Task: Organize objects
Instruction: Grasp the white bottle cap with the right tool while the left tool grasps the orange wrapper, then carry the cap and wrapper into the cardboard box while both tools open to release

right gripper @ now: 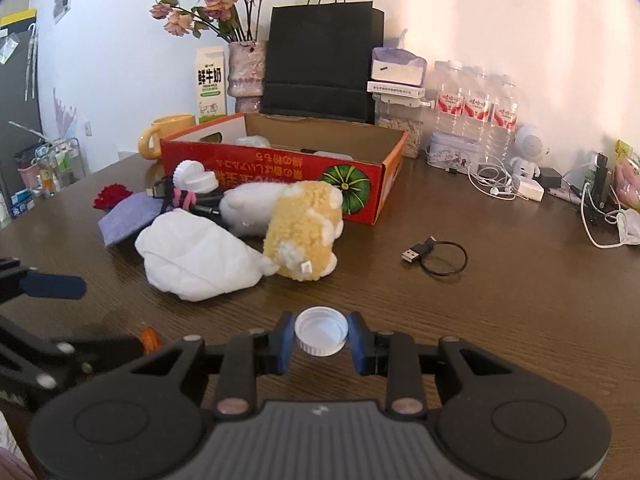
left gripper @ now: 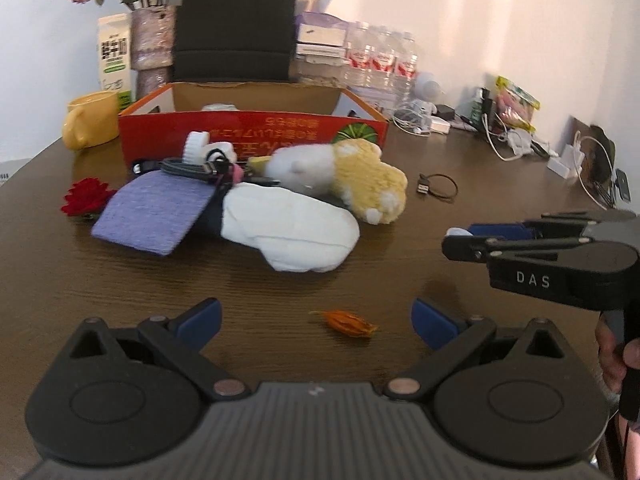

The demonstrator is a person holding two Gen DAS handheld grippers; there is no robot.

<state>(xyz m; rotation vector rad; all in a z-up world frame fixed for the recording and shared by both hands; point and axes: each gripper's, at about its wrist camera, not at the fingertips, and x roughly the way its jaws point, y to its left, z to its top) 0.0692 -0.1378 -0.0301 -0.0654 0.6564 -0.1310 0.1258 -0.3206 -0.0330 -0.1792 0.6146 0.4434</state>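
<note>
My right gripper (right gripper: 321, 339) is shut on a white bottle cap (right gripper: 321, 336), its blue pads pressing both sides just above the wooden table. The same right gripper (left gripper: 460, 240) shows side-on at the right of the left wrist view, with a bit of white at its tip. My left gripper (left gripper: 316, 318) stands open, and a small dried orange flower (left gripper: 348, 322) lies on the table between its fingers. Ahead lies a pile: a white cloth (left gripper: 296, 232), a yellow and white plush toy (left gripper: 360, 176), a purple cloth (left gripper: 154, 212), a cable bundle, white caps (left gripper: 198, 148) and a red flower (left gripper: 86, 196).
A red cardboard box (left gripper: 252, 128) stands open behind the pile, with a black bag, a vase, a milk carton and a yellow mug (left gripper: 90, 124) beyond it. A short black USB cable (right gripper: 436, 256) lies to the right. Water bottles, chargers and cables crowd the back right edge.
</note>
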